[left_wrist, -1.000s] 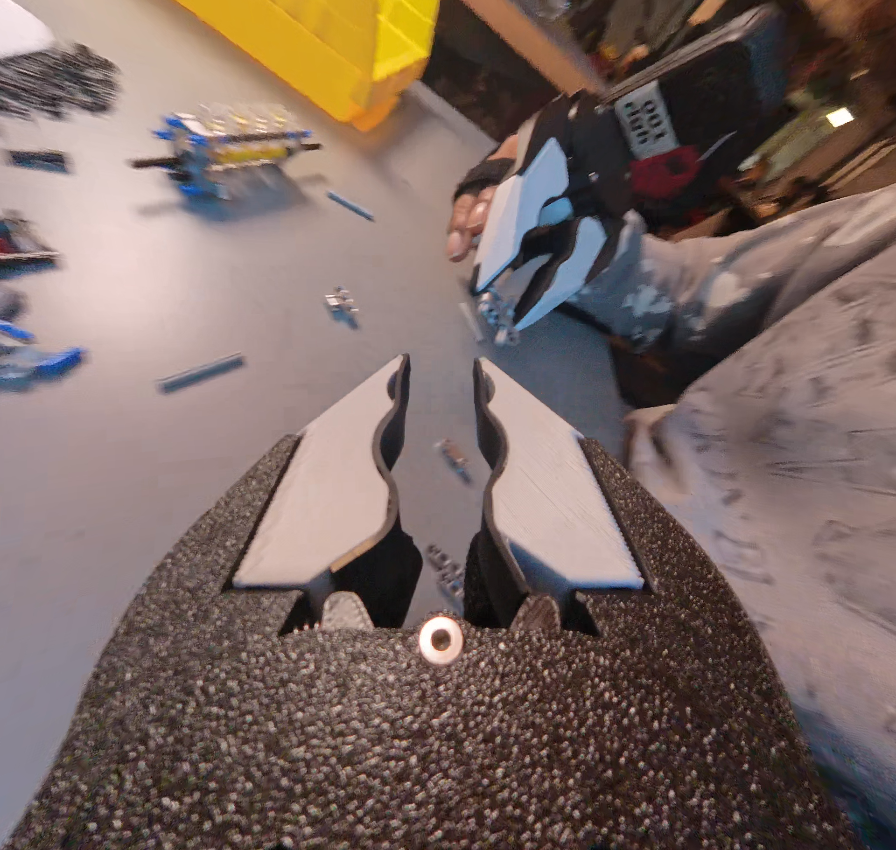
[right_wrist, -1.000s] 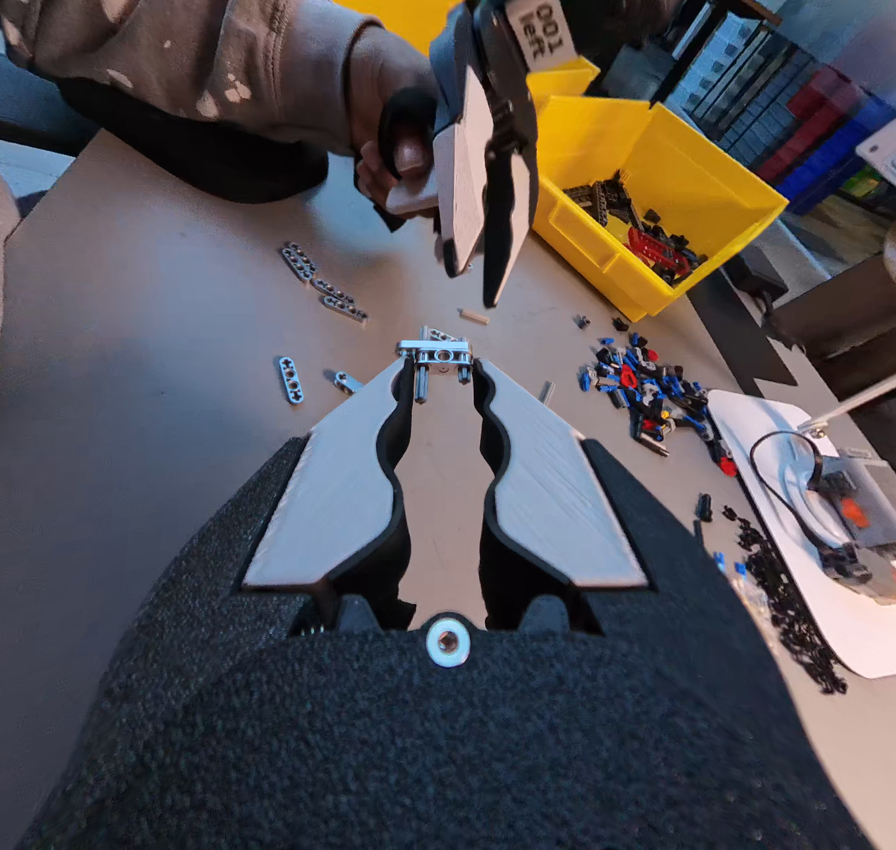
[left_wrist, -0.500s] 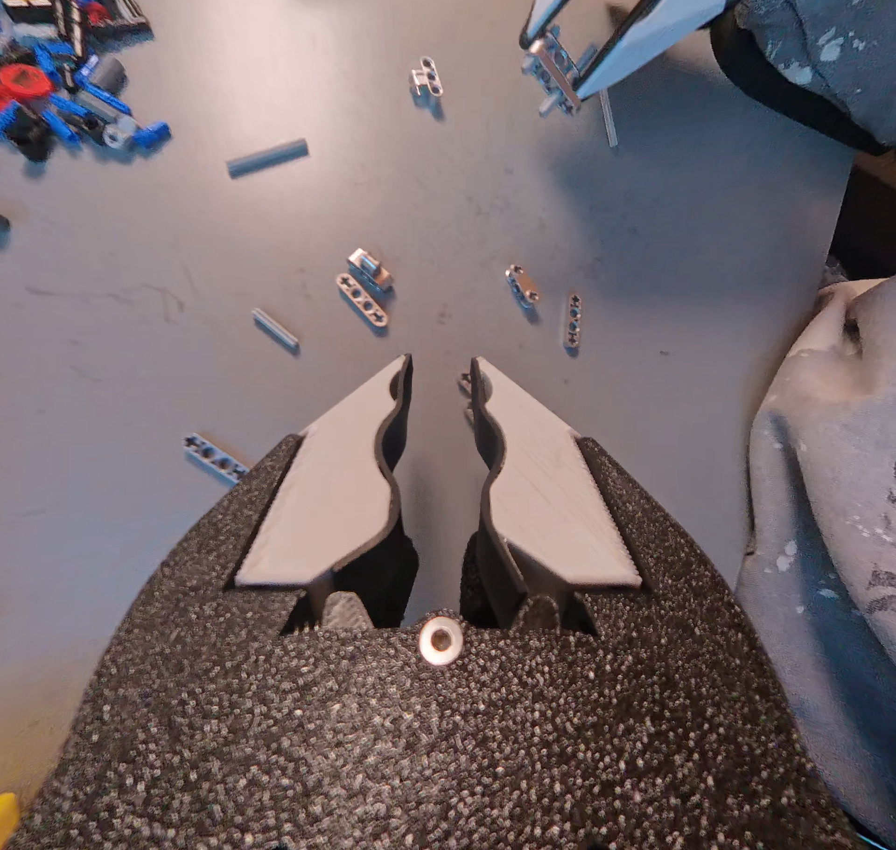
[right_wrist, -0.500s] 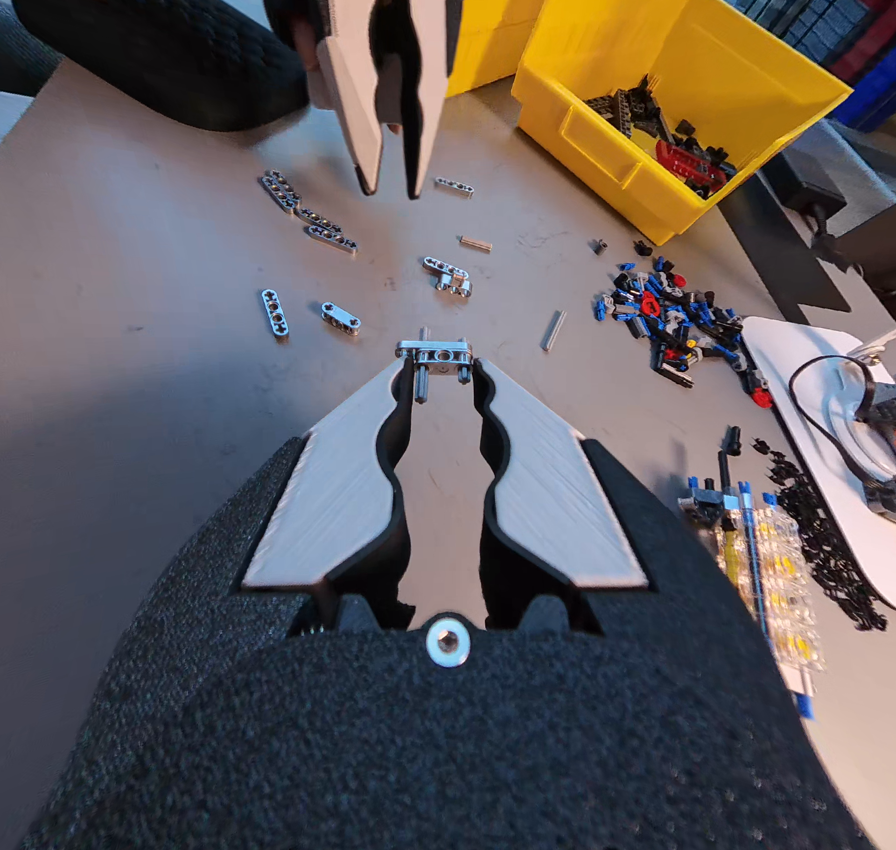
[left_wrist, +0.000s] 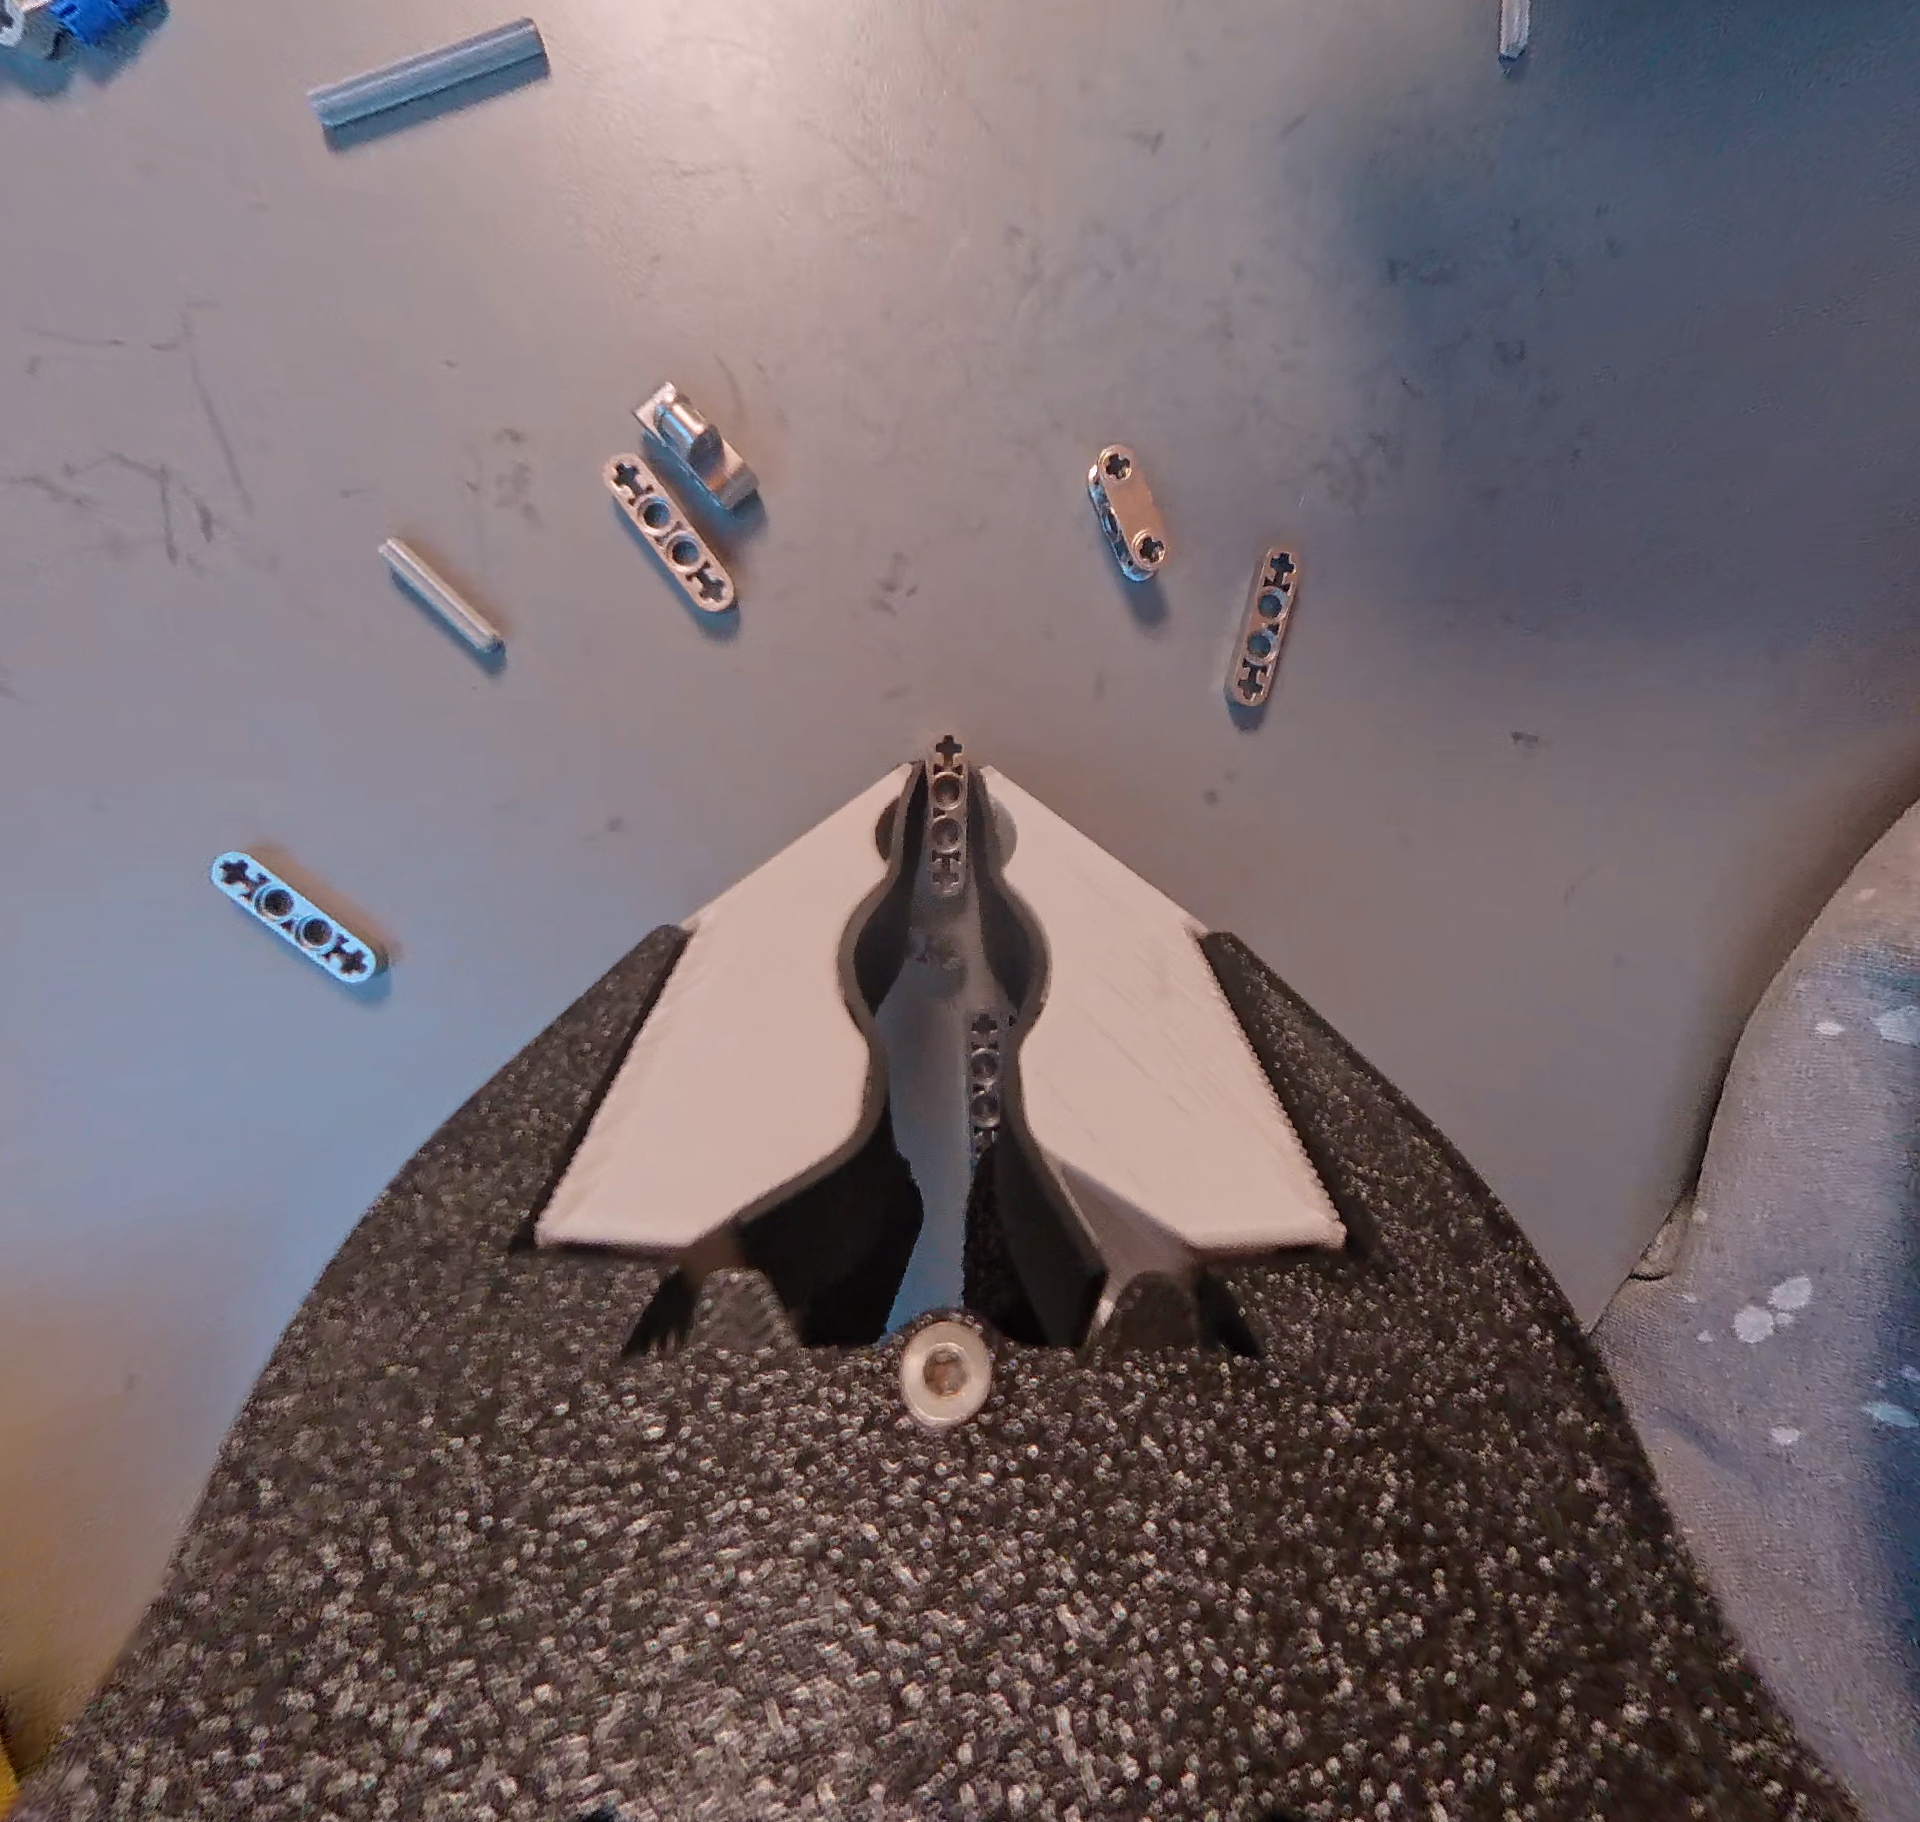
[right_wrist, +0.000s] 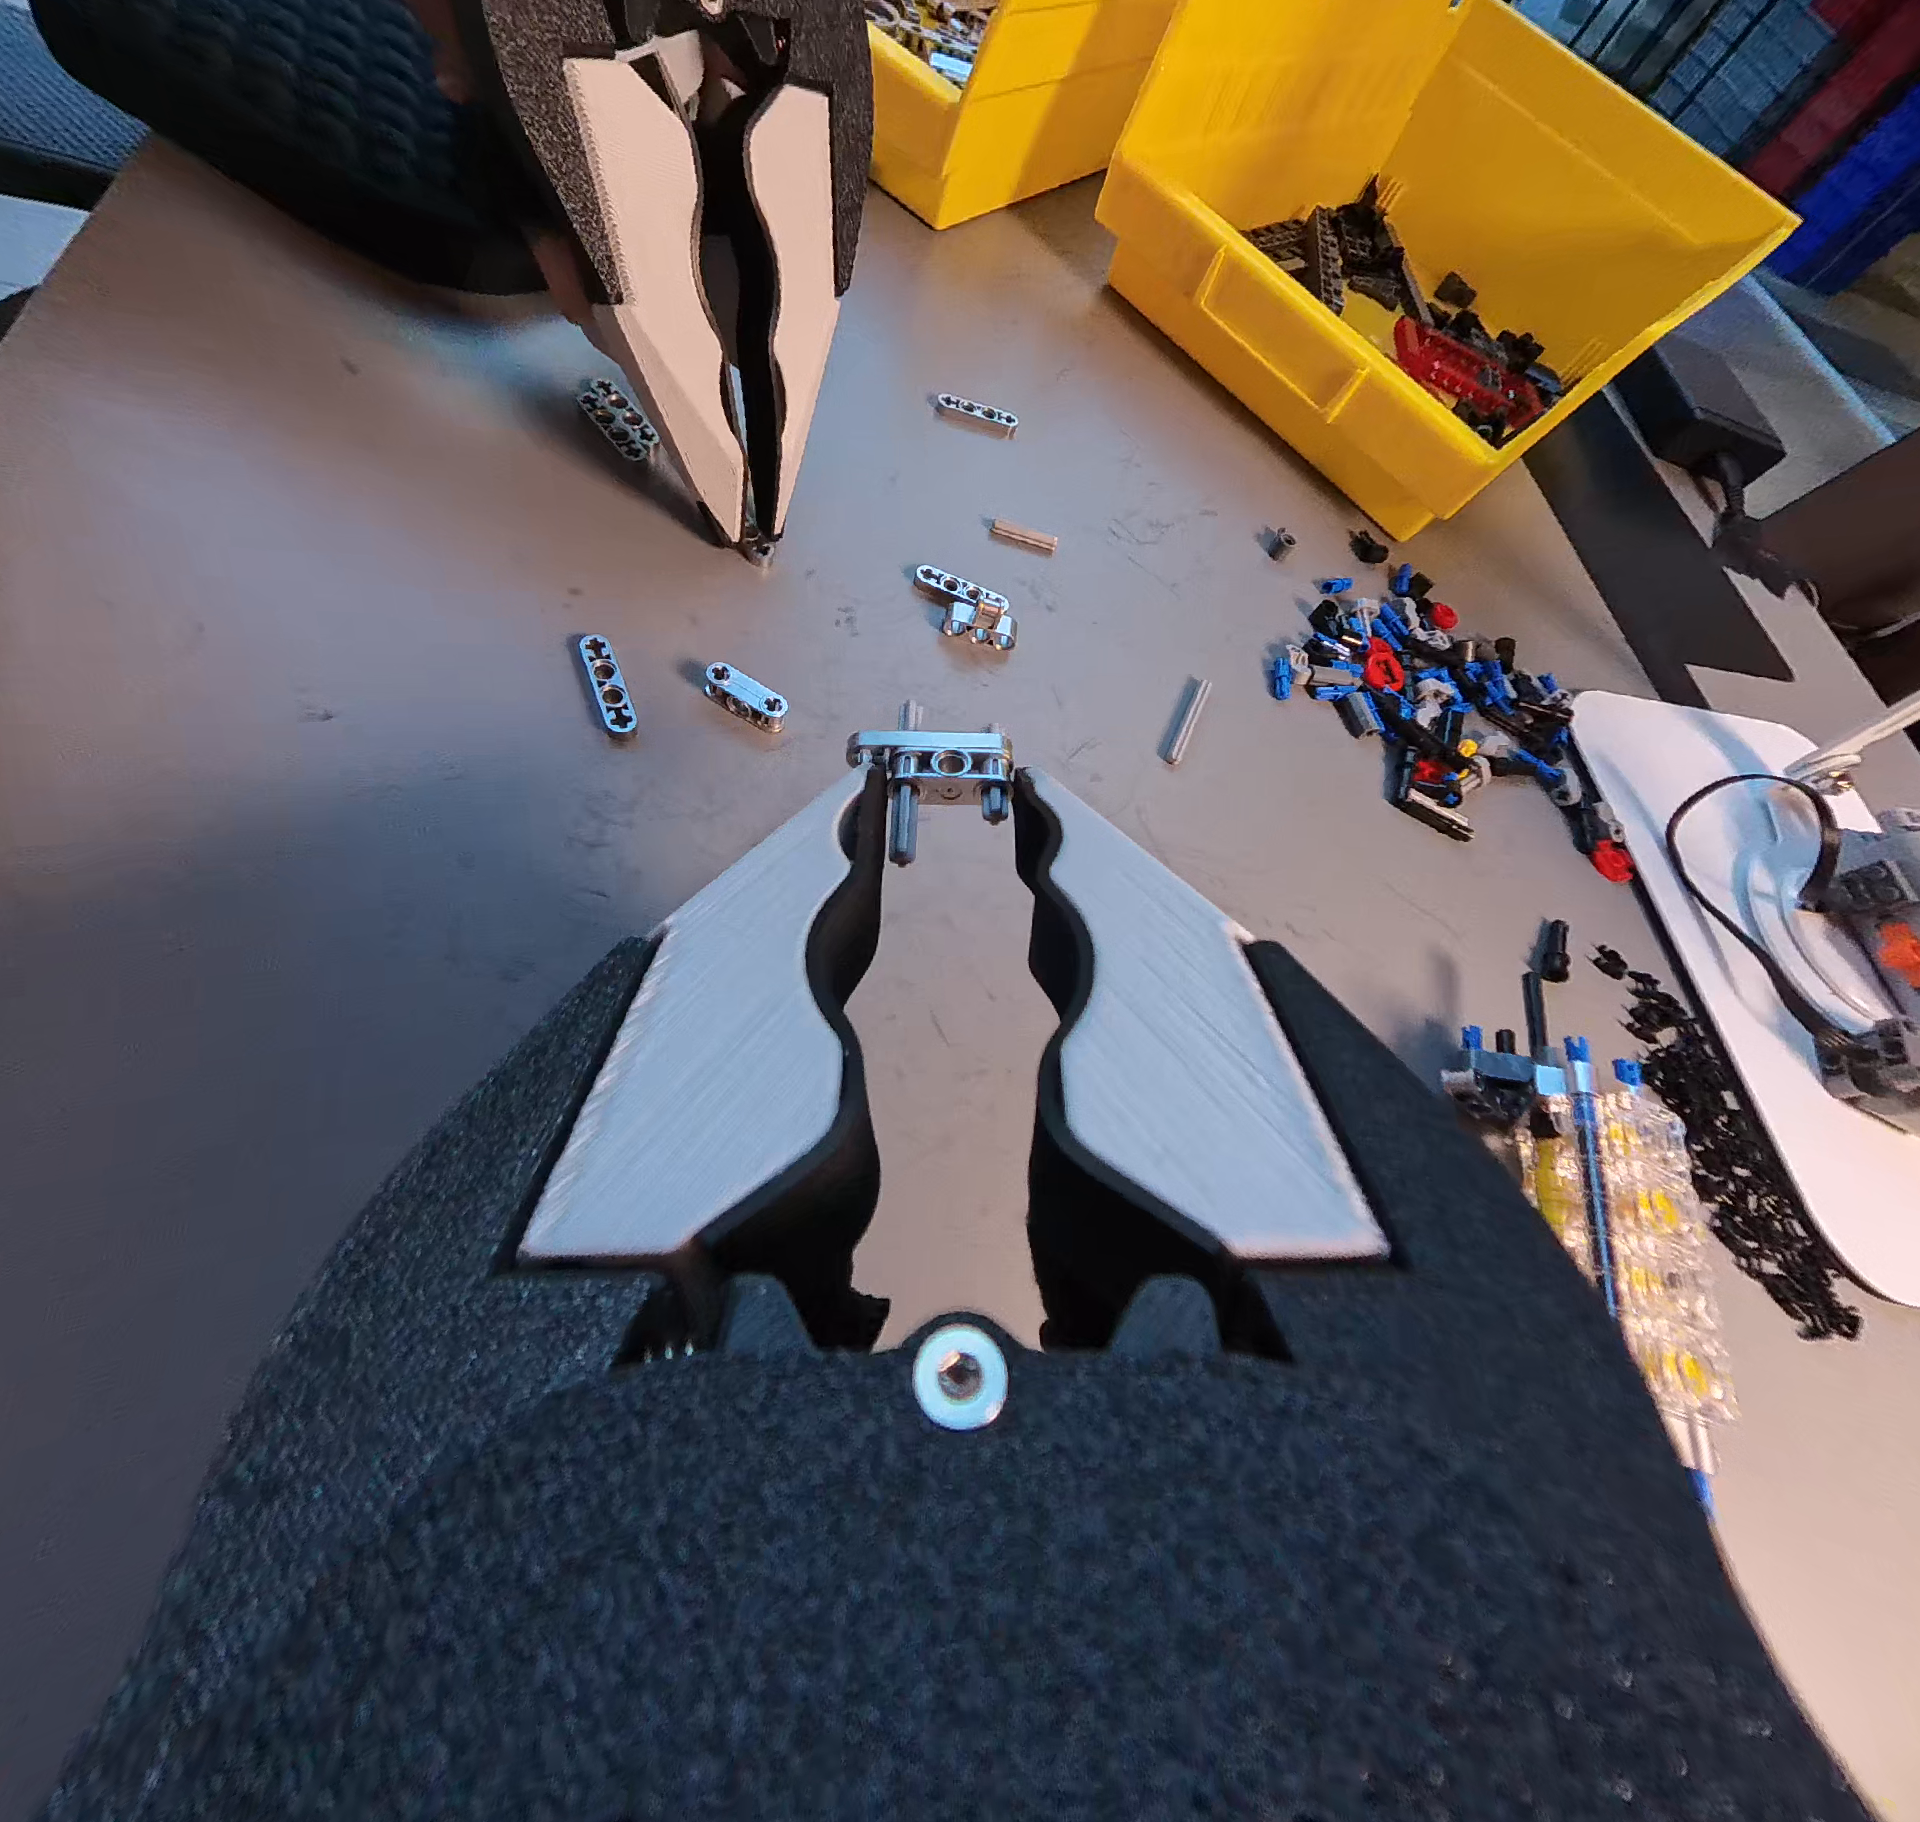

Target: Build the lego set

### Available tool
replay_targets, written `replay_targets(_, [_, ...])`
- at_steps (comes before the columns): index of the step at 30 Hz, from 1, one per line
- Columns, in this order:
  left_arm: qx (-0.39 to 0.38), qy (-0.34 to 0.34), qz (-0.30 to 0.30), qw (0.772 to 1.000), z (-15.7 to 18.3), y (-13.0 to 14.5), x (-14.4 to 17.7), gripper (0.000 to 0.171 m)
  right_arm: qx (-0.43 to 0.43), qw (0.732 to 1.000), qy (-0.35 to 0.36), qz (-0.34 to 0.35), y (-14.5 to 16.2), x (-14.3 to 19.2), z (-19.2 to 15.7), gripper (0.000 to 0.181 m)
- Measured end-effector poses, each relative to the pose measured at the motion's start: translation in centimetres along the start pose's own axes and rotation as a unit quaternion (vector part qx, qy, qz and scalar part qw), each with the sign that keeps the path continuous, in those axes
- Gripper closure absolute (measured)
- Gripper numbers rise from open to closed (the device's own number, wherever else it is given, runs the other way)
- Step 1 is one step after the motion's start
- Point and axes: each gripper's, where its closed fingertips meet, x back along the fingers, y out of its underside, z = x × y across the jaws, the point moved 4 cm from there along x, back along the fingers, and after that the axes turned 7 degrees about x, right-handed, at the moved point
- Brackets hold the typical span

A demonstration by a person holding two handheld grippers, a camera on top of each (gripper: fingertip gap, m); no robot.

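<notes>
My left gripper [left_wrist: 948, 780] is shut on a thin grey beam with holes [left_wrist: 945, 816], pinched edgewise between its pads at the table top. In the right wrist view the left gripper [right_wrist: 750, 531] stands tip-down on the table, with the beam's end showing below its tips. My right gripper [right_wrist: 940, 780] is shut on a small grey assembly [right_wrist: 935, 759] of beams joined by two axles, held above the table. Loose grey beams [left_wrist: 670, 531] [left_wrist: 1262, 626] and a short connector [left_wrist: 694, 442] lie just beyond the left gripper.
Two yellow bins [right_wrist: 1434, 214] [right_wrist: 1039, 58] stand at the back right. A pile of blue, black and red small parts [right_wrist: 1423, 692] lies on the right, by a white tray [right_wrist: 1714, 941] with a wired motor. A person's sleeve [left_wrist: 1787, 1201] is at the right edge. Some 15 cm of space lies between my two pairs of fingers. About 7 cm separates my left fingertips from the short connector [left_wrist: 694, 442].
The left gripper swung down to the table and closed its pads on a thin grey beam. The right gripper kept its hold on the grey assembly and stayed nearly still.
</notes>
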Motion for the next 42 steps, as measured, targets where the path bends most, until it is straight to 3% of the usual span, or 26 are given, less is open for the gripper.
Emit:
replay_targets(9, [-0.026,0.063,0.048,0.996,0.4,-0.8,-0.1,0.166,-0.014,1.0,0.009,0.014,-0.1,0.0,0.2,0.159])
replay_targets(15, [-0.039,0.13,0.173,0.976,0.4,-5.6,1.5,0.166,-0.023,0.999,0.026,0.023,0.1,-0.2,0.7,0.159])
replay_targets(19, [0.022,0.266,0.257,0.929,0.2,-9.3,2.5,0.166,-0.021,0.998,0.05,0.044,-0.3,0.1,1.2,0.159])
replay_targets(24, [0.167,0.443,0.307,0.826,-0.6,-11.8,2.6,0.166,-0.02,0.993,0.09,0.075,-0.8,0.9,2.2,0.159])
replay_targets(29, [0.227,0.497,0.316,0.775,-0.8,-11.2,2.3,0.166,-0.017,0.991,0.103,0.082,-0.9,0.8,2.4,0.159])
replay_targets(38, [0.246,0.524,0.301,0.758,-0.3,-11.1,2.6,0.166,0.004,0.991,0.096,0.09,-2.2,-0.2,1.5,0.159])
replay_targets(42, [0.22,0.505,0.3,0.778,0.2,-11.0,3.1,0.166,0.008,0.991,0.097,0.09,-2.3,-0.3,1.4,0.159])
